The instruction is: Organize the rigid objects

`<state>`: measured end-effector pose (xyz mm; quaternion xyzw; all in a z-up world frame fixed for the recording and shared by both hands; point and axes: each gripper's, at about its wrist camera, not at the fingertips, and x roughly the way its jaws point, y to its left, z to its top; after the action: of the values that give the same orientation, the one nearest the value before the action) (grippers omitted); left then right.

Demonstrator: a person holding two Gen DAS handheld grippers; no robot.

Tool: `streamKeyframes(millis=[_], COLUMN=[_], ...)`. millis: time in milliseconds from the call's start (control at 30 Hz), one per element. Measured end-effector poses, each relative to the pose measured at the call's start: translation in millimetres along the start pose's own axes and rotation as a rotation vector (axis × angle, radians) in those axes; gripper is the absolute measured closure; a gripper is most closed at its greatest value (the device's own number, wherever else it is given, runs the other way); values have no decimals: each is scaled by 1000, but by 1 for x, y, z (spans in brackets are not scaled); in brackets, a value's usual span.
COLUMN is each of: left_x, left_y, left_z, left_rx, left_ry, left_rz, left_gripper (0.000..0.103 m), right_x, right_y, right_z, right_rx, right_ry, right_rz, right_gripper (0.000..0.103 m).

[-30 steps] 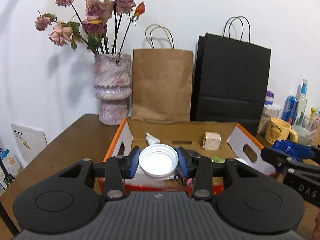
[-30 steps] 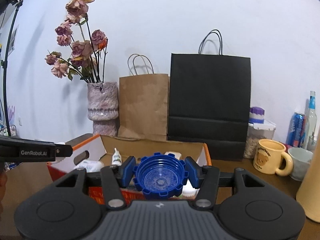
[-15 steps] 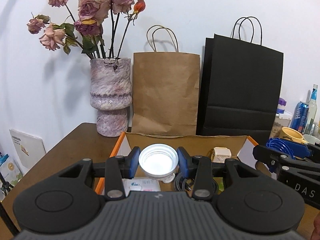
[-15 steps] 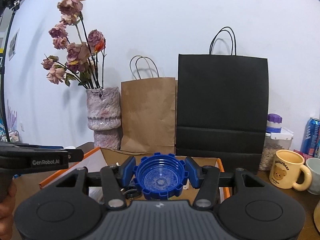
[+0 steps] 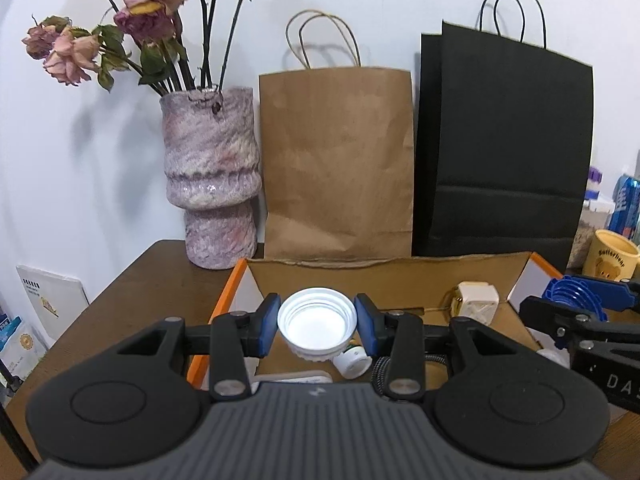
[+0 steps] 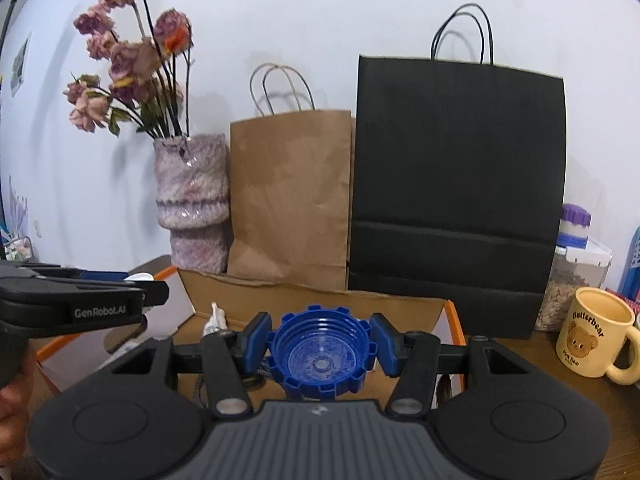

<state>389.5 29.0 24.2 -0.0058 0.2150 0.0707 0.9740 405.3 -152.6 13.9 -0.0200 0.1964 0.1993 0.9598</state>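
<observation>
Two caps gripped: left claw [image 5: 317,323] clamps white threaded cap [image 5: 317,327]; right claw [image 6: 322,345] clamps blue notched cap [image 6: 322,354].

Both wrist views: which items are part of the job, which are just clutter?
In play:
white cap, clamped by left gripper
blue cap, clamped by right gripper
cardboard box

Lying about:
vase
brown bag
black bag
yellow mug
</observation>
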Motion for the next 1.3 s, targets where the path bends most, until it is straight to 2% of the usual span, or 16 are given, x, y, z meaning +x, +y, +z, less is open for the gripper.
streamKeyframes(millis=[133, 200, 233, 267, 300, 333, 400, 433, 767, 1300], left_x=[1, 0, -1, -2, -3, -4, -8, -9, -37, -130], left_y=[-1, -1, -1, -1, 0, 0, 0, 0, 3, 27], left_z=[-1, -1, -1, 0, 0, 0, 0, 1, 1, -21], left_rx=[15, 17, 15, 14, 15, 17, 23, 21, 25, -22], left_ry=[10, 2, -1, -6, -17, -28, -50, -55, -87, -109], left_rz=[2, 8, 10, 14, 21, 28, 37, 34, 50, 48], left_gripper=[62, 56, 44, 28, 20, 10, 3, 0, 0, 0], right_x=[5, 6, 6, 5, 4, 2, -1, -2, -24, -124], right_y=[-2, -3, -4, -4, -5, -5, -7, -8, -12, -8], right_z=[-4, -6, -7, -7, -8, -8, -6, -6, -8, -28], right_rx=[8, 12, 14, 16, 18, 18, 17, 18, 23, 39], right_ry=[36, 43, 45, 41, 34, 24, 6, 2, -10, -38], right_rz=[-3, -10, -15, -21, -30, -41, -67, -78, -114, -146], right_gripper=[49, 45, 41, 29, 17, 12, 1, 0, 0, 0])
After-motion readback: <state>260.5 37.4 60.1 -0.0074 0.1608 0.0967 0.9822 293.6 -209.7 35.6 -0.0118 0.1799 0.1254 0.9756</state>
